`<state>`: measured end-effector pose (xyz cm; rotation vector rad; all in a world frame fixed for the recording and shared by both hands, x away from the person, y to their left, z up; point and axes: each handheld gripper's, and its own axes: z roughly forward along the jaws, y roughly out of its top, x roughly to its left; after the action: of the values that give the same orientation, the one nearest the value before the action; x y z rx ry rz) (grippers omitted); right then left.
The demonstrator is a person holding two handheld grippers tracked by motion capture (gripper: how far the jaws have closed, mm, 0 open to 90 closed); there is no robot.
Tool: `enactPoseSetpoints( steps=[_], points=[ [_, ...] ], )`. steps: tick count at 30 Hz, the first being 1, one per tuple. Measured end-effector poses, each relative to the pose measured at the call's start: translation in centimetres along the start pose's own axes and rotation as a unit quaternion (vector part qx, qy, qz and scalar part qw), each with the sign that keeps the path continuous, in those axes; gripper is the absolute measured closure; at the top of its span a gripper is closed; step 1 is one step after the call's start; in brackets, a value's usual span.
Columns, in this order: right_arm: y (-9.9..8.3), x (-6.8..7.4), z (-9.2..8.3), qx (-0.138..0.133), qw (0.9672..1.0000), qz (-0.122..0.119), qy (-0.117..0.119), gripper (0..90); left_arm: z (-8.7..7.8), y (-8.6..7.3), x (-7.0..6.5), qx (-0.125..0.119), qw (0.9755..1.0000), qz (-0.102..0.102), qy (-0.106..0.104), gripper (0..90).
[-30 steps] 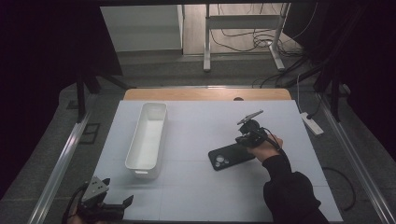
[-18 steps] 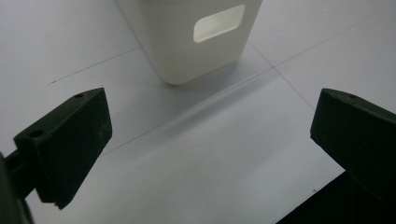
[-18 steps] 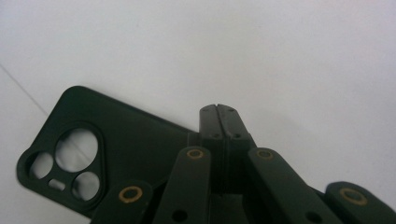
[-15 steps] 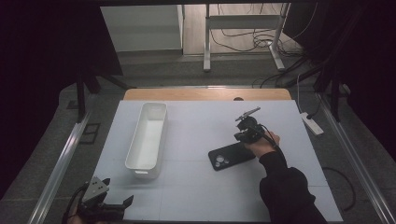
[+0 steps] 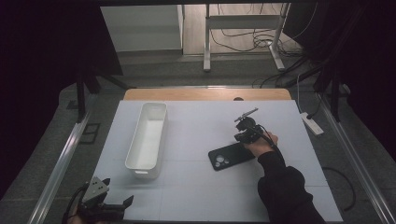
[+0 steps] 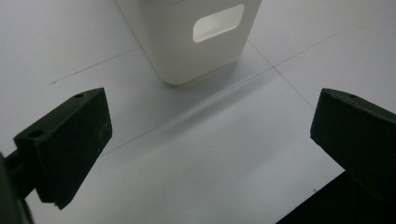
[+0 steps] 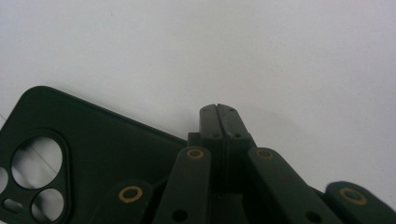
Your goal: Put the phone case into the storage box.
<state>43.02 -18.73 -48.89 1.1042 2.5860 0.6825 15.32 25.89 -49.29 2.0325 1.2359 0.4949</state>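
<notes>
Moved: right gripper (image 5: 243, 132) crept slightly toward 12 o'clock; phone case (image 5: 231, 156) unmoved.
Surface (image 5: 196, 196): white, dark room around.
Bin (image 5: 147, 140): white, empty, 9 o'clock of case.
Right gripper: jaws together, touching case's 2 o'clock corner.
Left gripper (image 5: 112, 207): jaws apart, 7 o'clock corner.

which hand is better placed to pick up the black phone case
Right: its hand-held gripper, jaws shut, sits at the flat black phone case's edge. The left hand-held gripper waits open near the table's front-left corner.
</notes>
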Motion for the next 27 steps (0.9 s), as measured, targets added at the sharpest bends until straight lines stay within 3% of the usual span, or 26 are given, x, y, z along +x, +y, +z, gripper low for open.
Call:
enactPoseSetpoints(
  steps=[16,27],
  points=[
    [-0.4,-0.2,1.1,0.008,1.0000,0.002,-0.002,90.0,0.0,0.0,0.0,0.000,1.0000,0.003,0.000,0.0],
    [-0.8,-0.1,0.8,0.014,0.9999,-0.002,-0.003,90.0,0.0,0.0,-0.1,0.001,1.0000,0.004,0.001,0.0]
  ],
)
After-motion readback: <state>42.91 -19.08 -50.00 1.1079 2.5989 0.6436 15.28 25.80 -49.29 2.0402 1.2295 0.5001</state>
